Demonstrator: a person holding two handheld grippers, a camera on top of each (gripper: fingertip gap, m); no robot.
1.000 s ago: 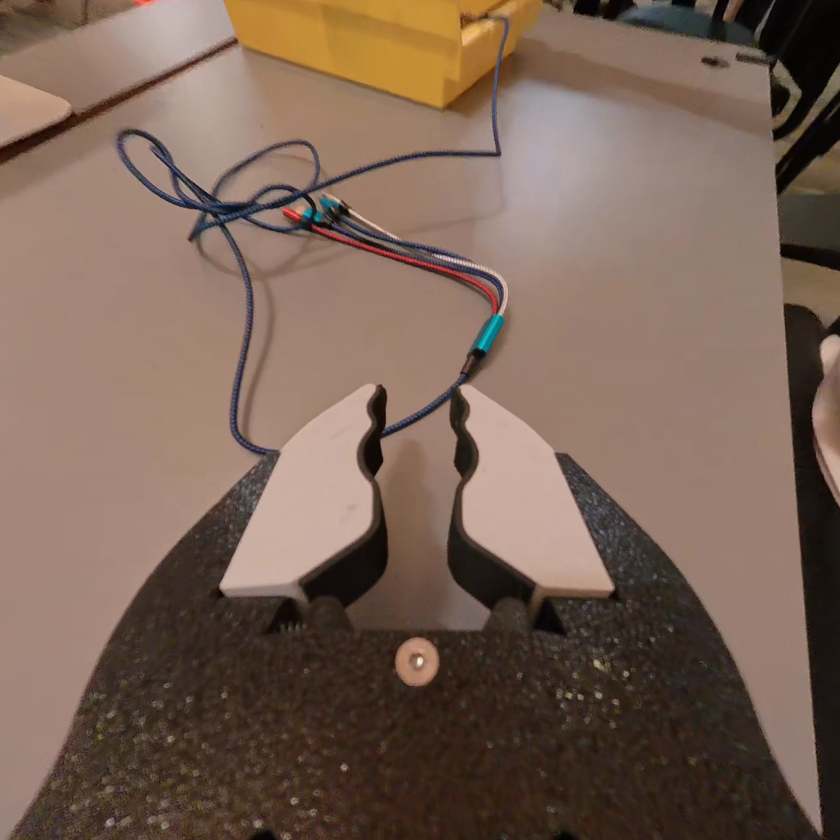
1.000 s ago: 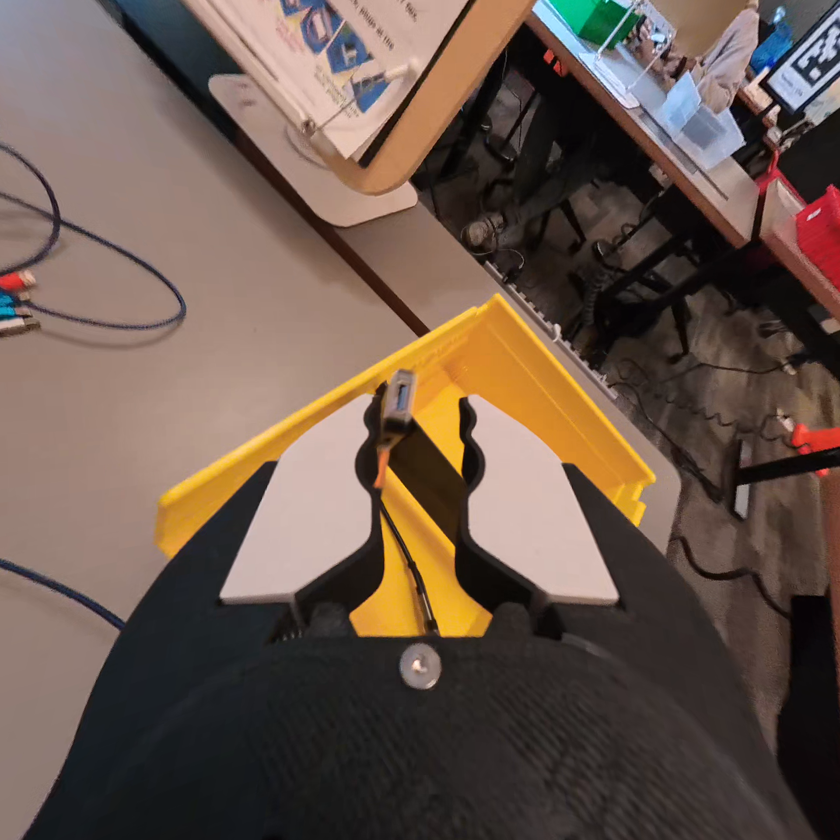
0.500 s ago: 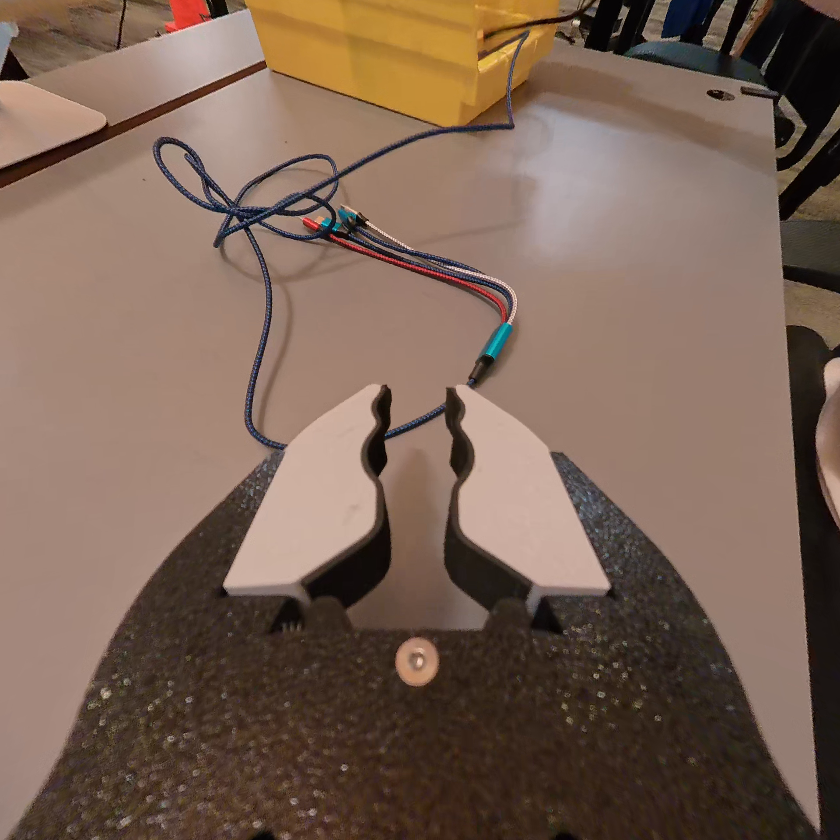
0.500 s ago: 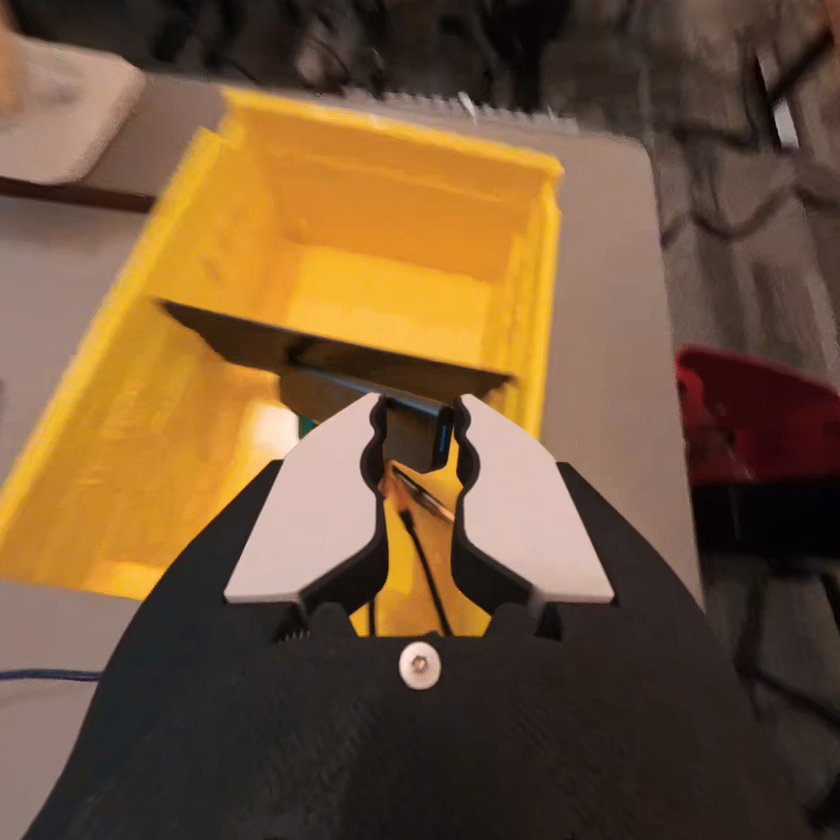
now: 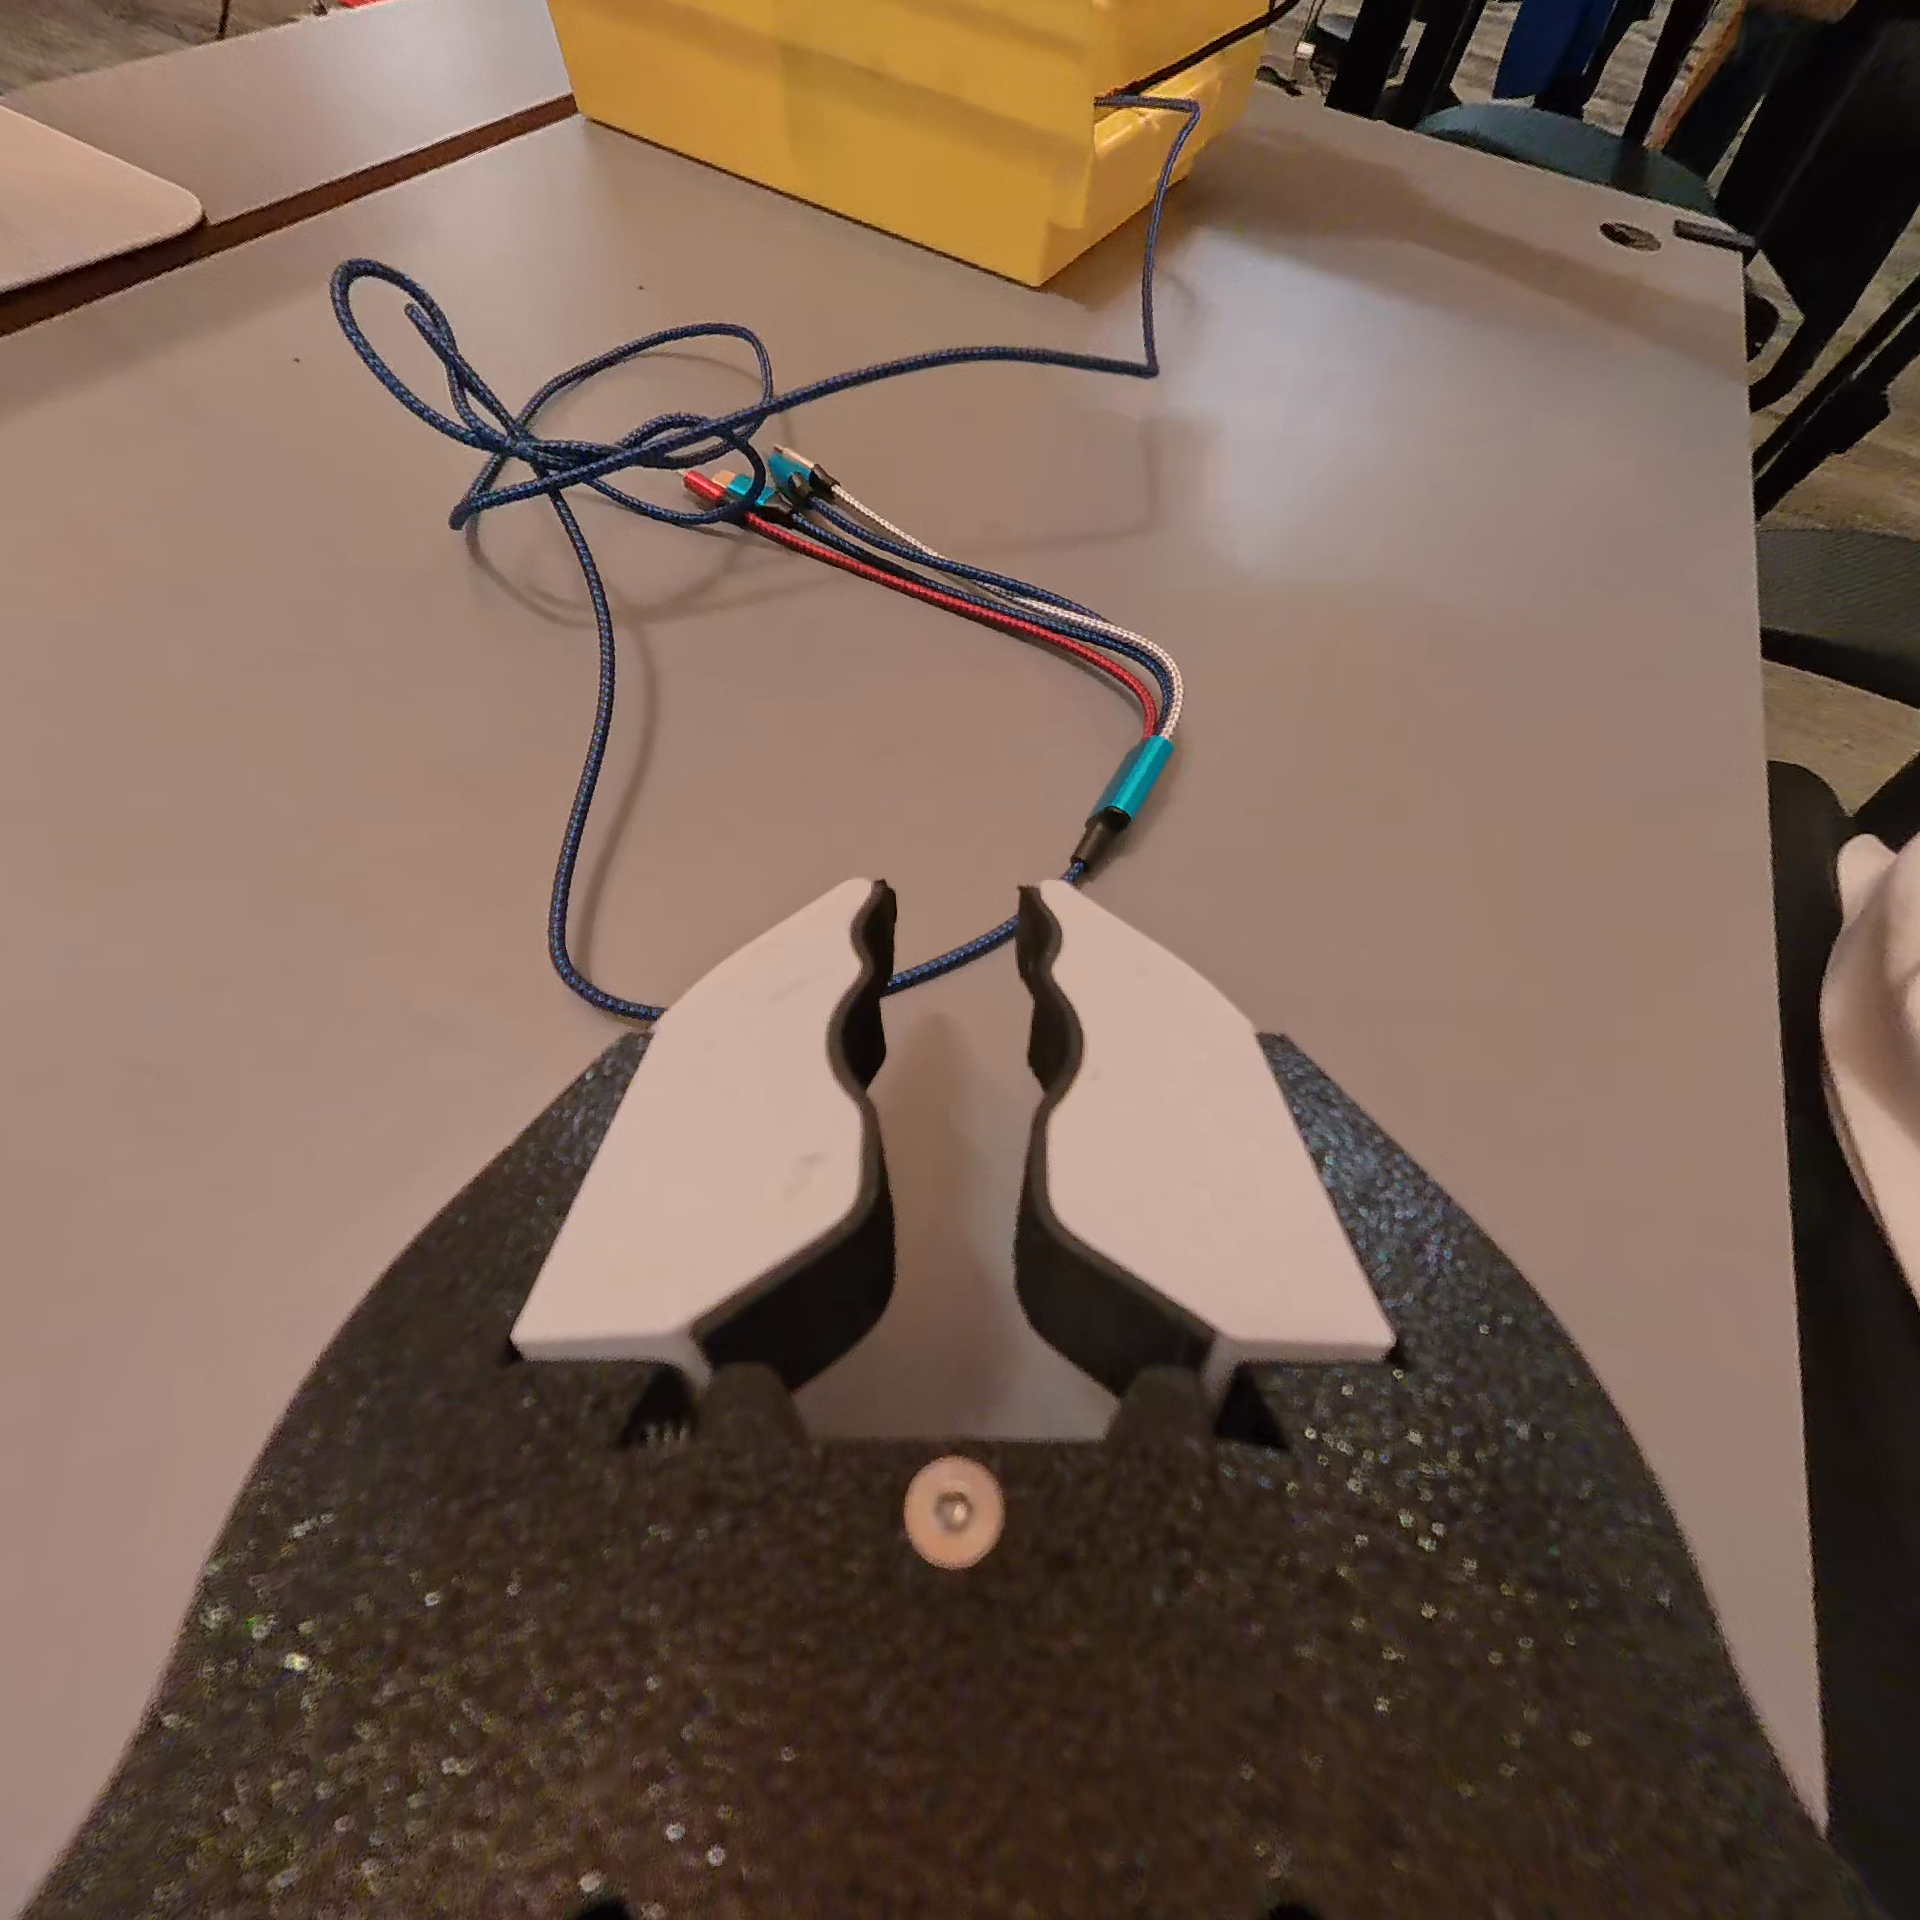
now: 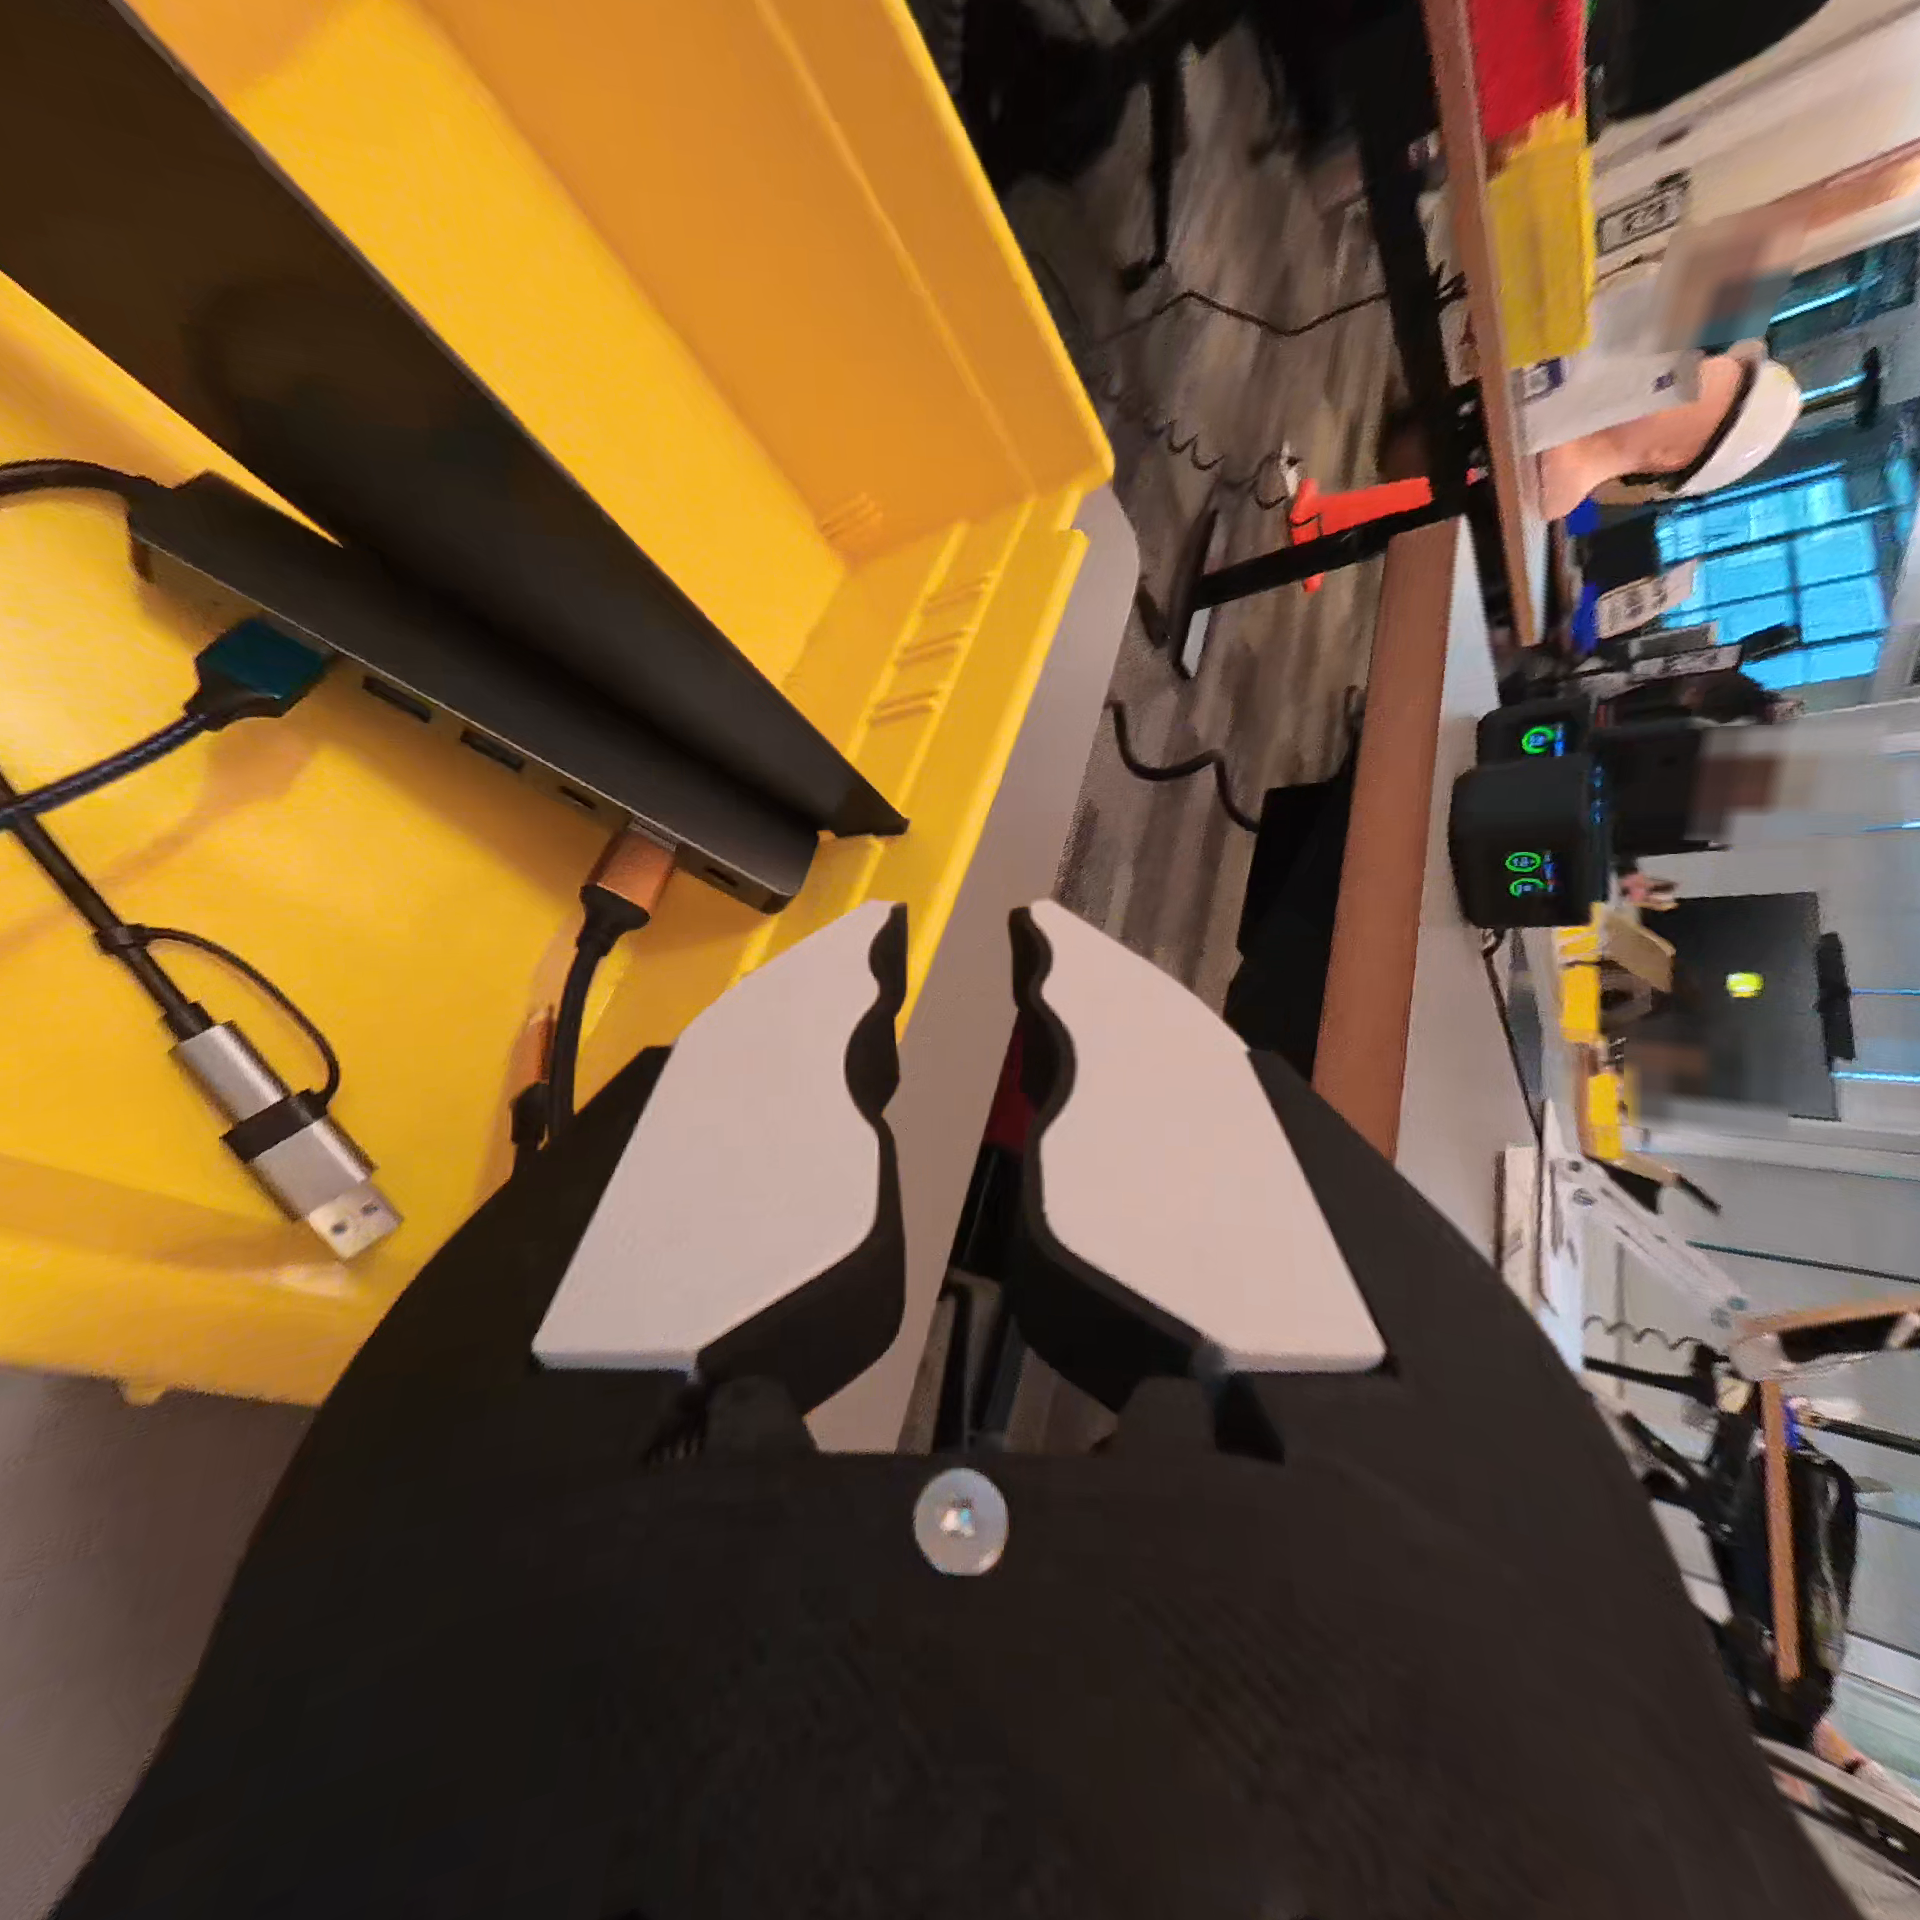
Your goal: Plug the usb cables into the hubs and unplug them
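The left hand-held gripper (image 5: 951, 904) hovers open and empty over the braided blue cable (image 5: 582, 748) on the smooth grey table (image 5: 260, 727). The right hand-held gripper (image 6: 956, 925), gripping an orange plug (image 6: 632, 868) a second ago, is now open; that plug sits in the slim dark hub (image 6: 468, 665) inside the yellow plastic bin (image 6: 727, 260), so one insertion looks complete.

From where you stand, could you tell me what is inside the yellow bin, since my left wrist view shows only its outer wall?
Observer: A dark hub lies inside the yellow bin.
Operator: Thank you. Is anything plugged into it?
Observer: Yes, a teal plug and a copper plug sit in its ports.
Operator: Are the right tongs holding anything?
Observer: No, the right tongs are open and empty, beside the bin's edge.
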